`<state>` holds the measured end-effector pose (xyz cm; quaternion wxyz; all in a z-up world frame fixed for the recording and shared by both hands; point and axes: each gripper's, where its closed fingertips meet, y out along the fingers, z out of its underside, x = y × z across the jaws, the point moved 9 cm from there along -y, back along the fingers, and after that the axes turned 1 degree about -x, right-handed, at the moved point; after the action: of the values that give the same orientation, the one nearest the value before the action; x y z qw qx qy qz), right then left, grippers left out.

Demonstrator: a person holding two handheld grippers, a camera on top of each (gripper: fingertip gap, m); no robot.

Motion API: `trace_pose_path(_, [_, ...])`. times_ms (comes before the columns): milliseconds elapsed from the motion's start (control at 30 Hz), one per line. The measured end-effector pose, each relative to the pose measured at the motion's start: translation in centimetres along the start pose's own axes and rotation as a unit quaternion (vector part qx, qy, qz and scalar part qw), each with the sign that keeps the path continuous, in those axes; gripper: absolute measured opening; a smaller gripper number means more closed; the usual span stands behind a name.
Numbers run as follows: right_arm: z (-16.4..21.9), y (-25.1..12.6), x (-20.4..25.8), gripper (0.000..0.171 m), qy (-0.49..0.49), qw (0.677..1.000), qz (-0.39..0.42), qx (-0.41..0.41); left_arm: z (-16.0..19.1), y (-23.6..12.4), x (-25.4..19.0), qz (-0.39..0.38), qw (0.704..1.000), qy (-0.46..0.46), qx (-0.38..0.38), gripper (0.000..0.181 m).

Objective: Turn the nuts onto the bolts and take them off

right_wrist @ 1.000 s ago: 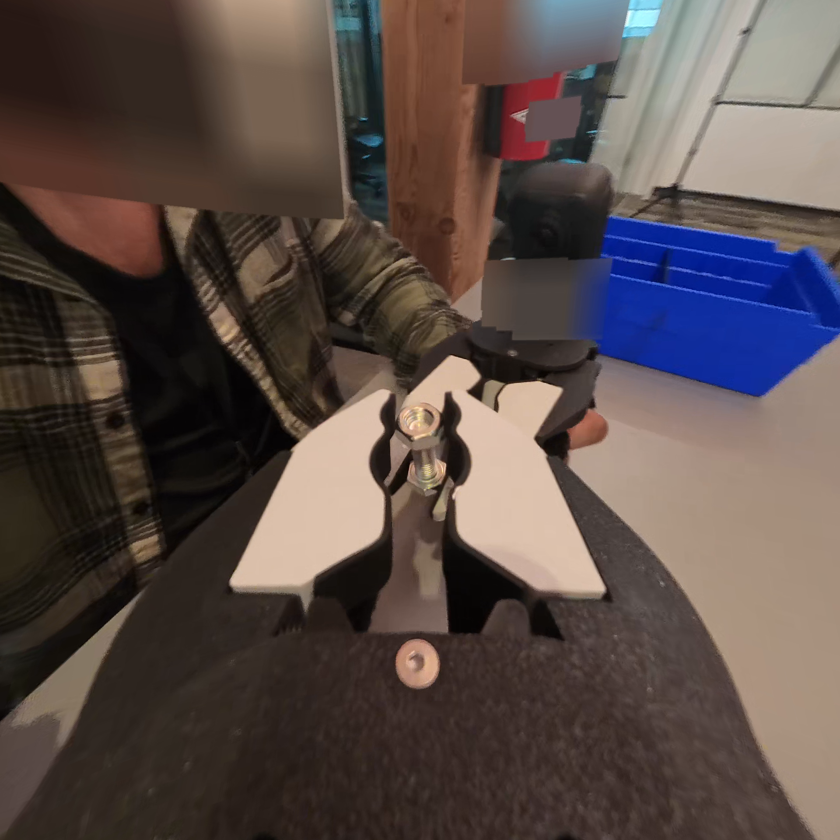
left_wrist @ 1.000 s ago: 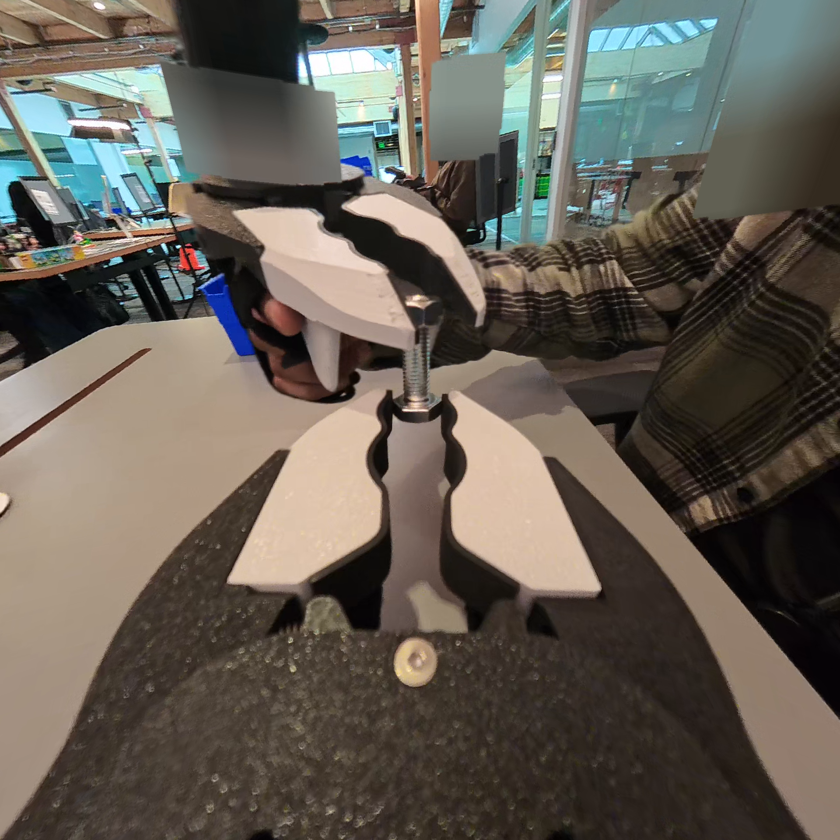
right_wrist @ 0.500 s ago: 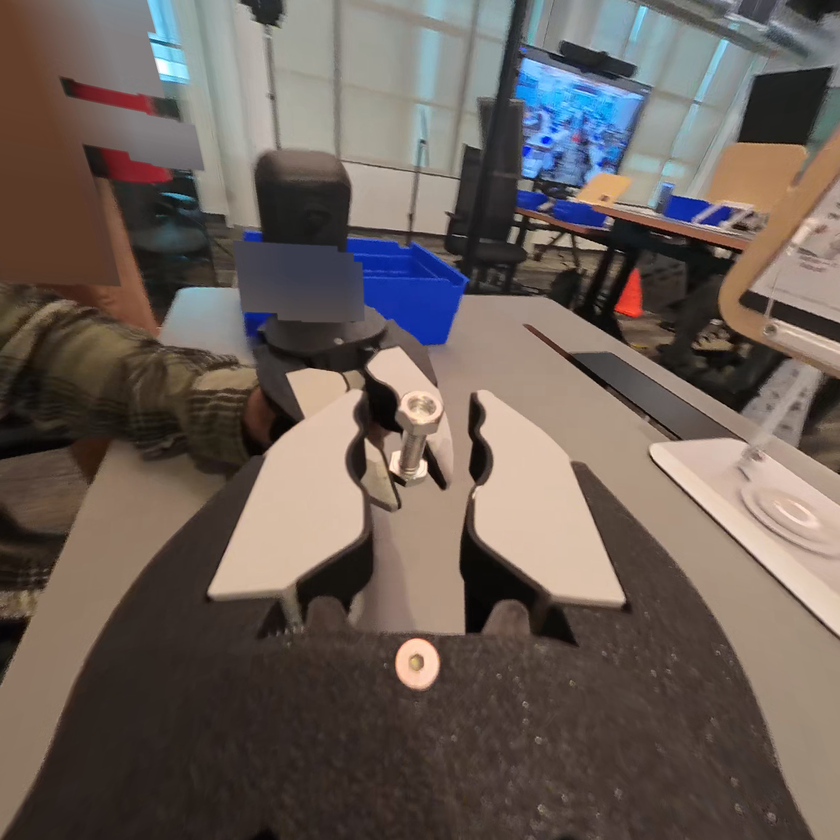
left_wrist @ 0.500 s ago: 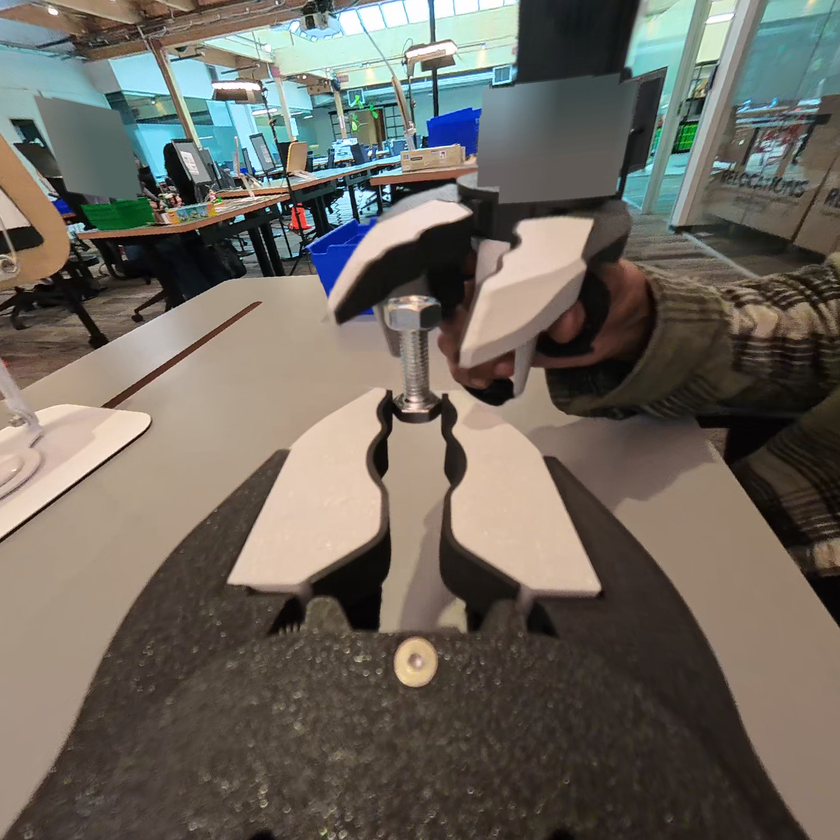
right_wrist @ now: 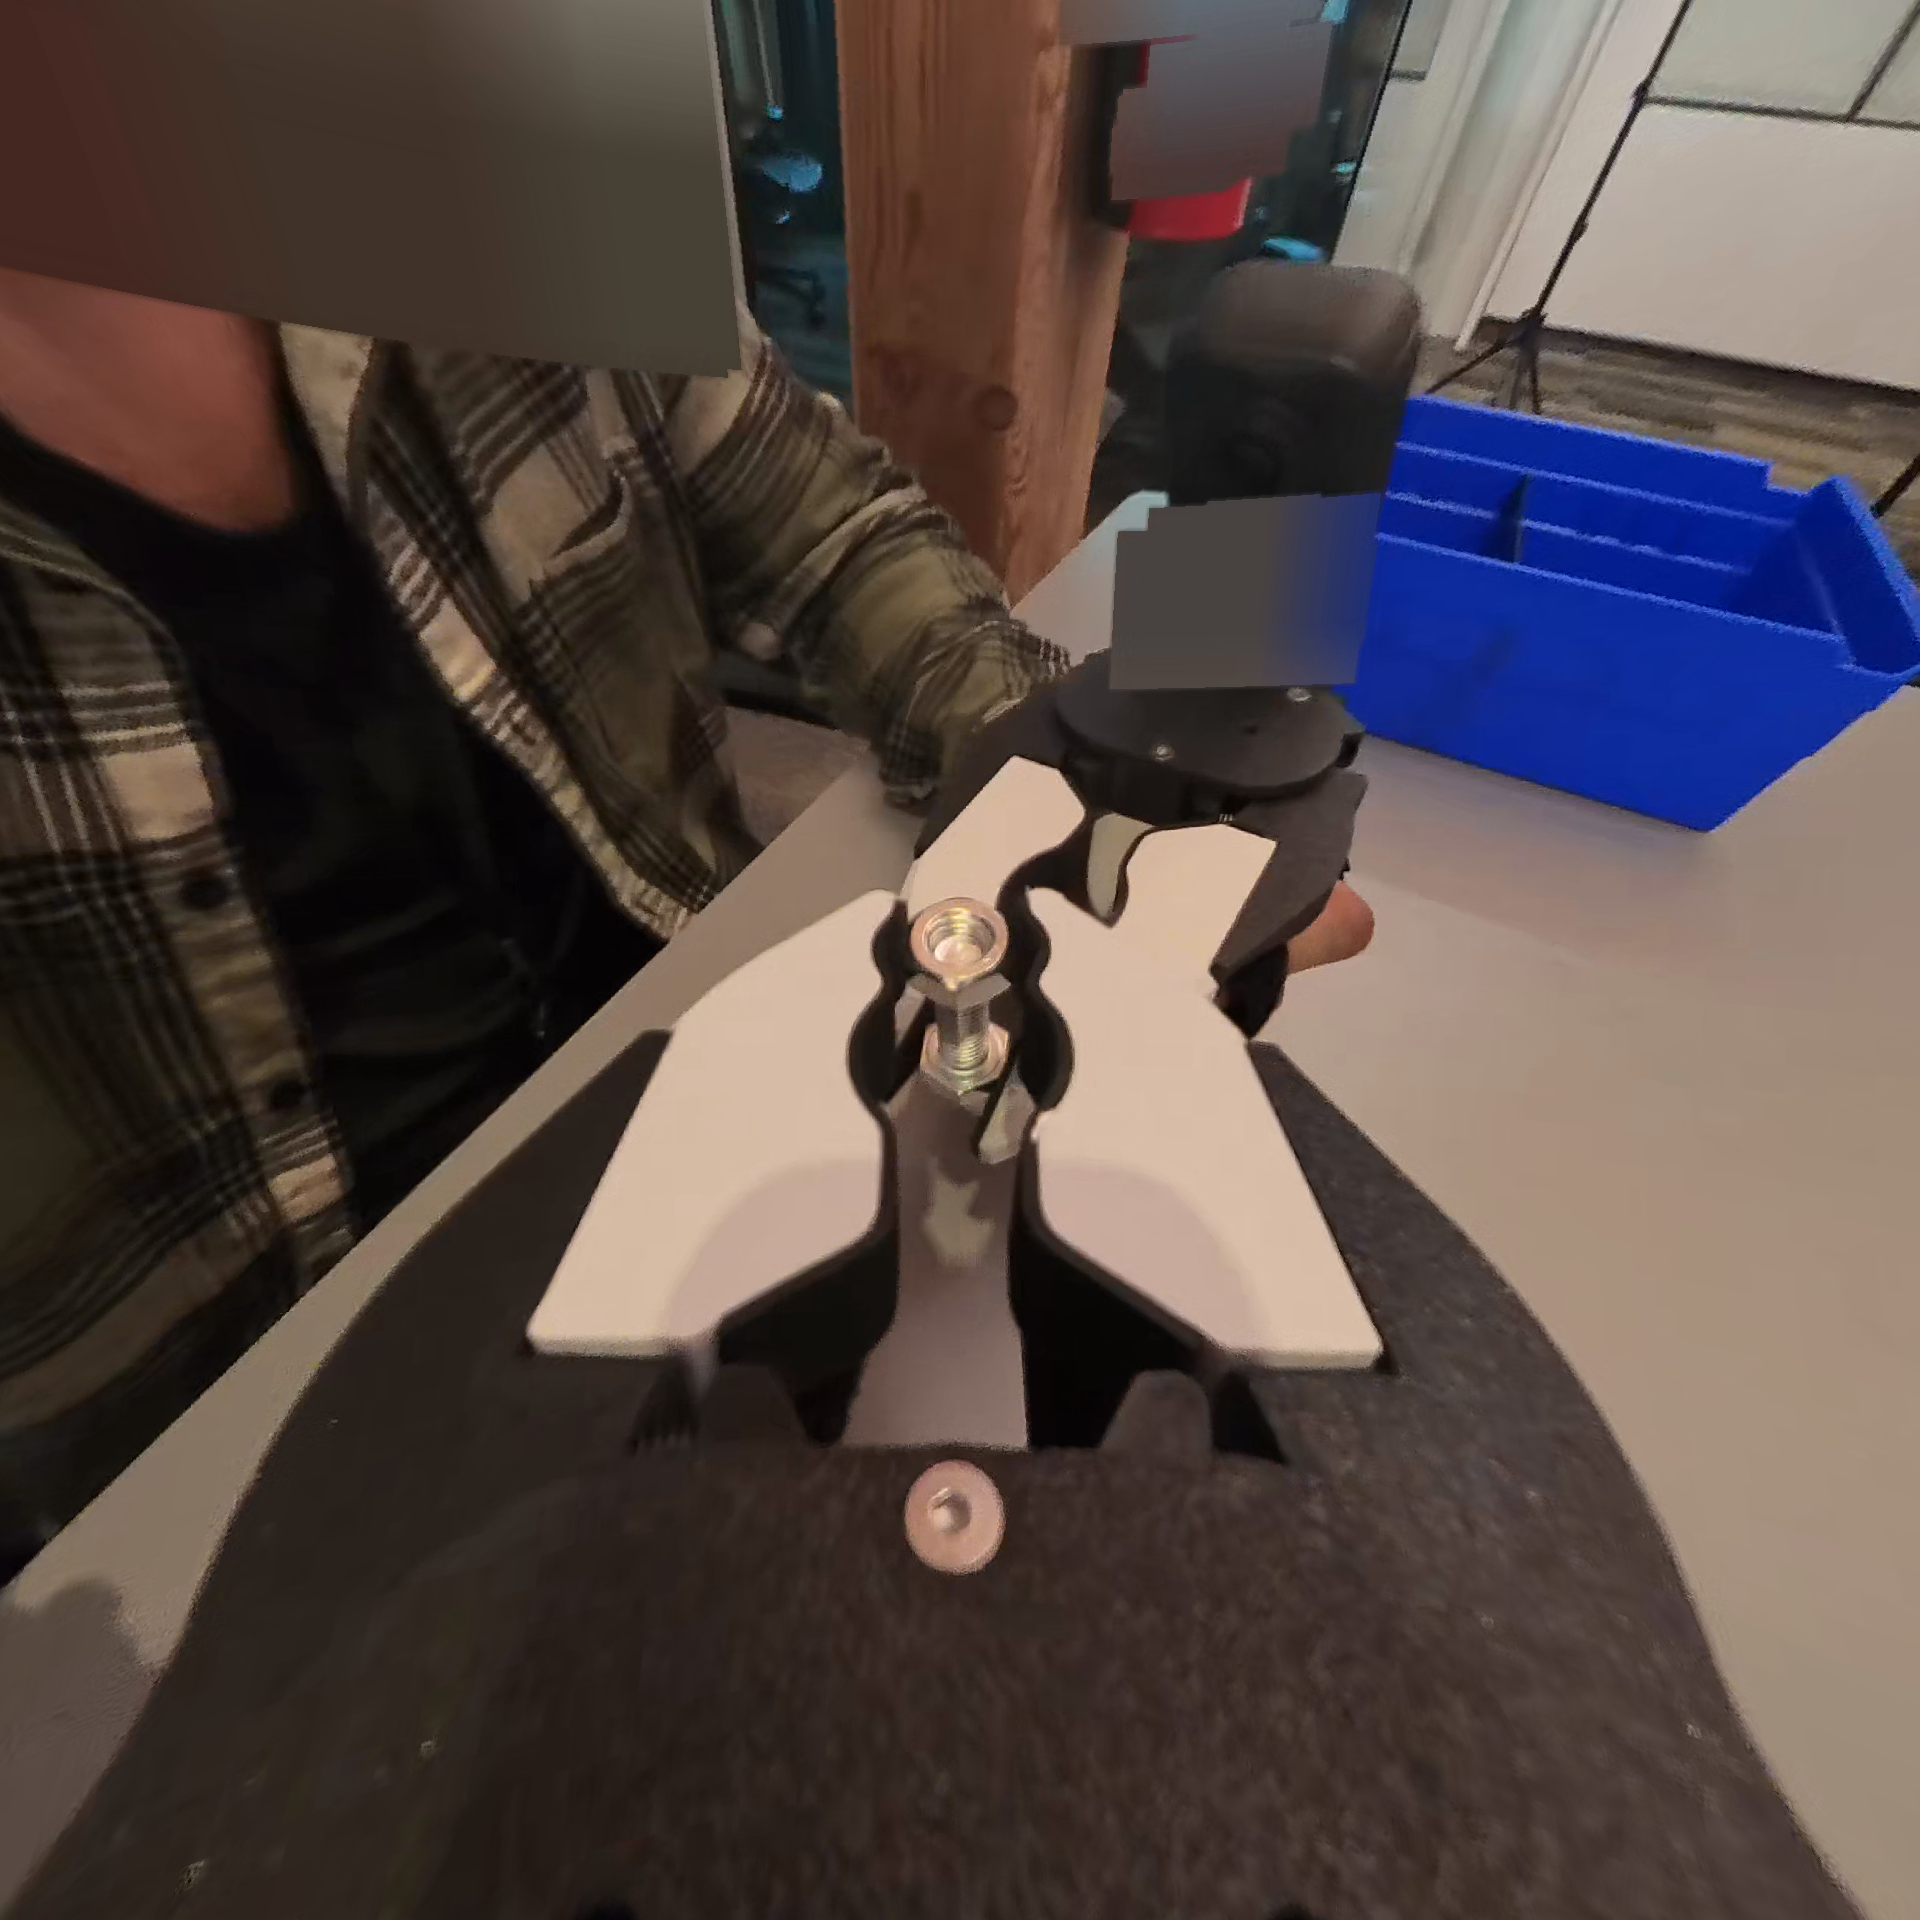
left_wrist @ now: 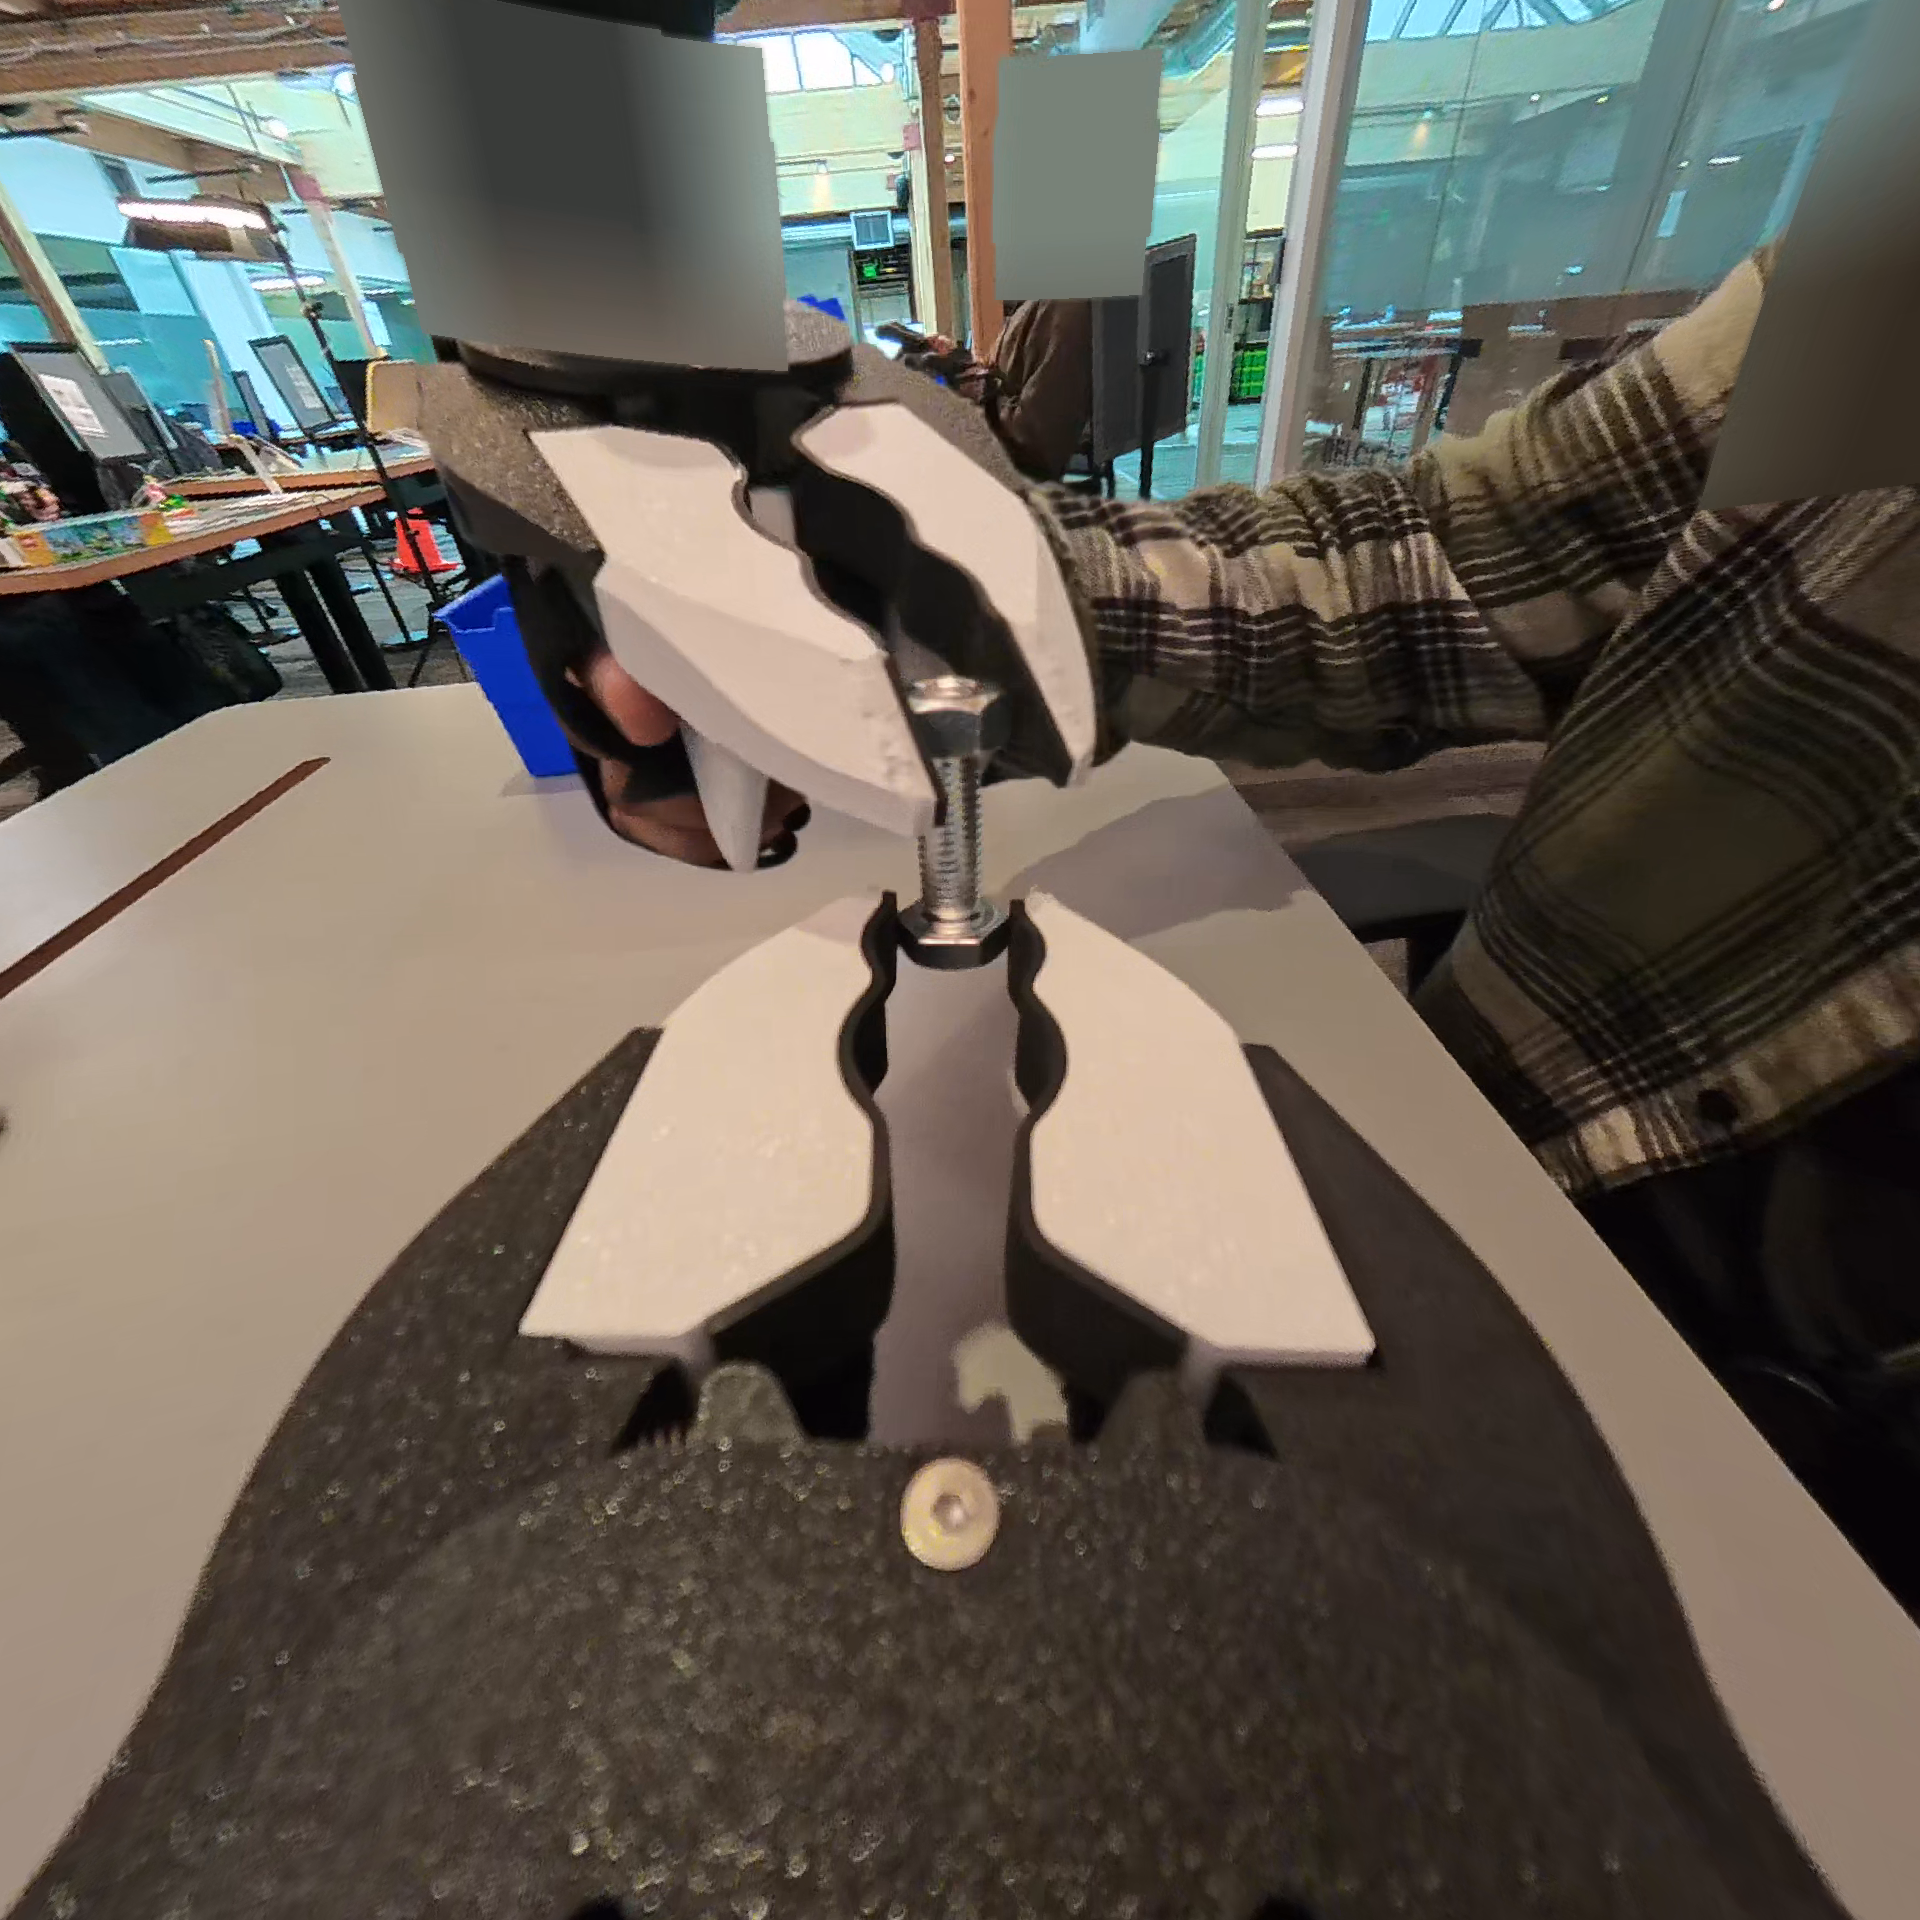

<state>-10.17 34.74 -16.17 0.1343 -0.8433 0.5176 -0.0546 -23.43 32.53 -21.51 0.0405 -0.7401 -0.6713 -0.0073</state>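
A silver bolt (left_wrist: 951, 821) stands upright, head up, above the grey table (left_wrist: 312, 1039). A hex nut (left_wrist: 951, 935) sits near the lower end of its thread. My left gripper (left_wrist: 951, 920) is shut on the nut at its fingertips. My right gripper (left_wrist: 951, 727) comes in from the upper left and is shut on the bolt head. In the right wrist view, my right gripper (right_wrist: 956, 925) clamps the bolt head (right_wrist: 956, 940). The nut (right_wrist: 961, 1075) shows below it, and the left gripper's body (right_wrist: 1195, 748) lies beyond.
A blue divided bin (right_wrist: 1621, 644) stands on the table behind the left gripper, and its corner shows in the left wrist view (left_wrist: 509, 675). A person in a plaid shirt (left_wrist: 1662, 831) sits at the table's near edge. Desks and chairs stand further back. The left gripper's tips are roughly 4 centimeters from the right gripper's.
Half a second ago the right gripper had swung round the bolt with its jaws wider apart. It is now back at its earlier angle, shut on the bolt head. The left gripper has kept hold of the nut.
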Motion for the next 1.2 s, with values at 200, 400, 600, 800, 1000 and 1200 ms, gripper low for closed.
trace_pose_path(200, [0.8, -0.1, 0.4, 0.018, 0.027, 0.982, 0.181, -0.048, -0.2, -0.5, 0.6, -0.093, 0.995, 0.023, 0.018, 0.020])
trace_pose_path(400, [2.2, 2.2, 1.7, 0.019, 0.085, 0.887, 0.439, -0.115, 0.2, -0.8, 1.4, -0.172, 0.983, 0.031, 0.058, 0.020])
trace_pose_path(600, [1.2, 1.0, 2.9, 0.075, 0.063, 0.898, 0.413, -0.135, 0.5, -1.4, 2.2, -0.145, 0.989, -0.036, 0.017, 0.020])
trace_pose_path(800, [0.5, 1.3, 3.2, 0.087, 0.037, 0.911, 0.398, -0.106, 0.4, -1.2, 2.1, -0.131, 0.990, -0.042, 0.011, 0.020])
trace_pose_path(1000, [1.0, 2.5, 4.7, 0.079, 0.051, 0.917, 0.384, -0.093, 0.2, -1.4, 2.1, -0.150, 0.988, -0.037, 0.009, 0.020])
trace_pose_path(1200, [0.7, 1.6, 4.2, 0.089, 0.051, 0.898, 0.422, -0.111, 0.1, -1.2, 1.8, -0.134, 0.990, -0.035, 0.001, 0.020])
